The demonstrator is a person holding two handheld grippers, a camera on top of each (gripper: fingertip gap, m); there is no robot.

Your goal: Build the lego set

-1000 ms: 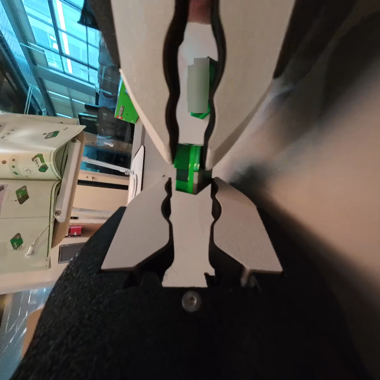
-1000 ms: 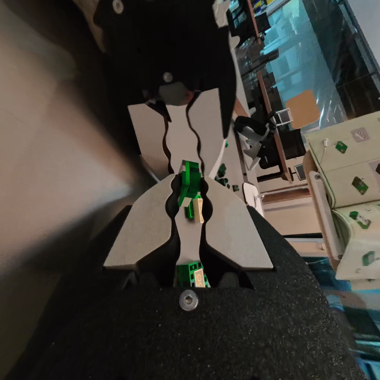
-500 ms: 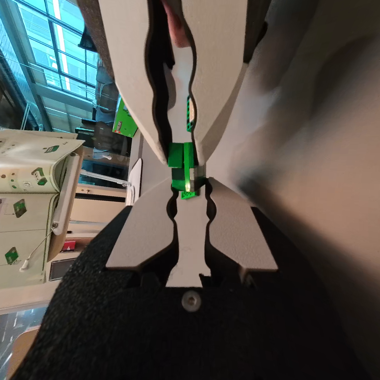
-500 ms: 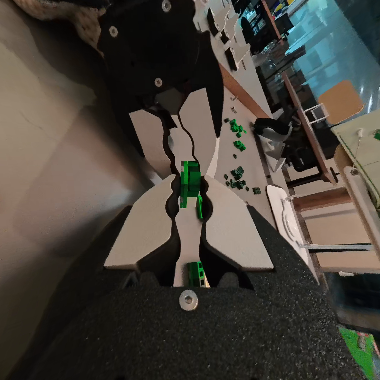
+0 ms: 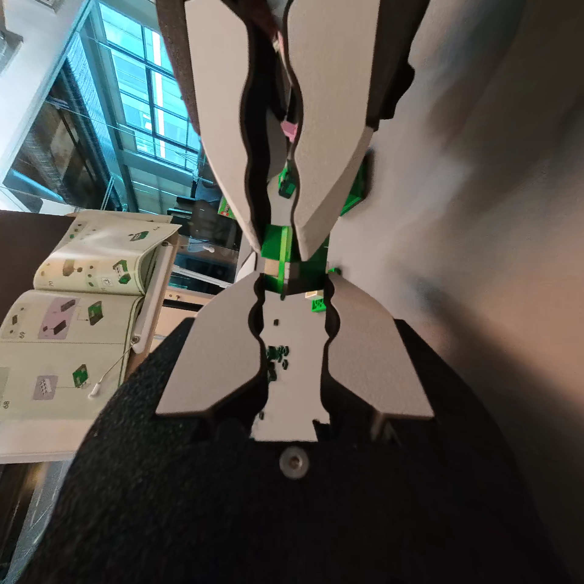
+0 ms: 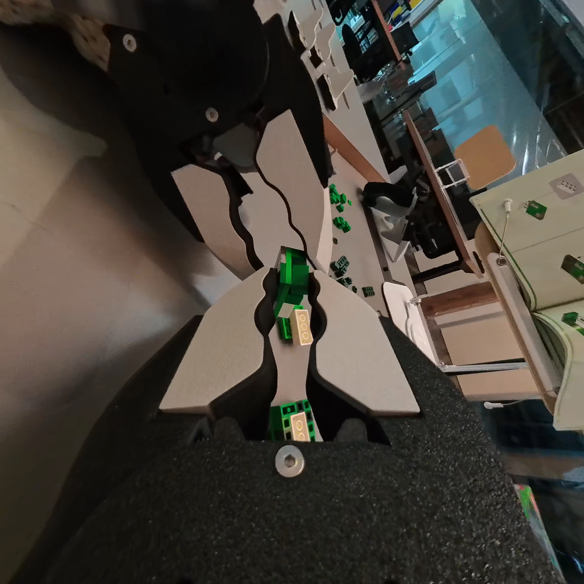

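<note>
A small green lego assembly (image 5: pixel 274 249) with a grey part is held in the air between both grippers, which meet tip to tip. My left gripper (image 5: pixel 294 279) is shut on one end, my right gripper (image 6: pixel 290 273) on the other. In the left wrist view the right gripper (image 5: pixel 278 249) comes in from the top. In the right wrist view the left gripper (image 6: pixel 284 262) comes from above onto the assembly (image 6: pixel 295 271). A tan three-stud plate (image 6: pixel 301 328) beside a small green brick shows just behind it; I cannot tell whether they are attached.
The white table (image 6: pixel 363 240) carries several loose green bricks (image 6: pixel 339 221), which also show between my left fingers (image 5: pixel 278 357). An open instruction booklet (image 5: pixel 79 316) stands on a holder. Another green build with a tan plate (image 6: pixel 294 423) lies under my right gripper. Less than 4 cm separates the two grippers' tips. The left tips stand about 6 centimetres off the tan three-stud plate (image 6: pixel 301 328).
Both grippers have turned together with the assembly held between them. The table and its loose green bricks now show between my left fingers. Both grips hold.
</note>
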